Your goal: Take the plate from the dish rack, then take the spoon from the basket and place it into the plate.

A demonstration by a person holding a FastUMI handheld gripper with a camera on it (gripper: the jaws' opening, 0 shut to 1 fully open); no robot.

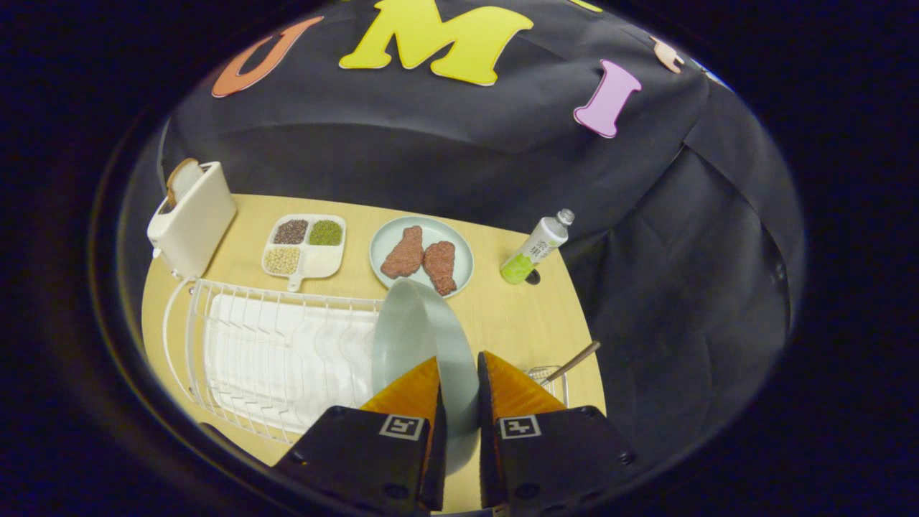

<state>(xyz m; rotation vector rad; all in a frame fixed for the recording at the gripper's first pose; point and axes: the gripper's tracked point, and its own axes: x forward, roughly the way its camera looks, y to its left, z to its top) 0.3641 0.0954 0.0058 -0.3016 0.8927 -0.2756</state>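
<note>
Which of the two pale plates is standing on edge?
The empty plate gripped between the fingers; the other plate lies flat beyond, holding two brown pieces.

The gripper [459,370] is pointing forward and down, tilted a little. Its two fingers [413,391] are standing close together, one on each side of the plate [423,337]. Both are pressing on its rim and holding it up on its edge.
</note>
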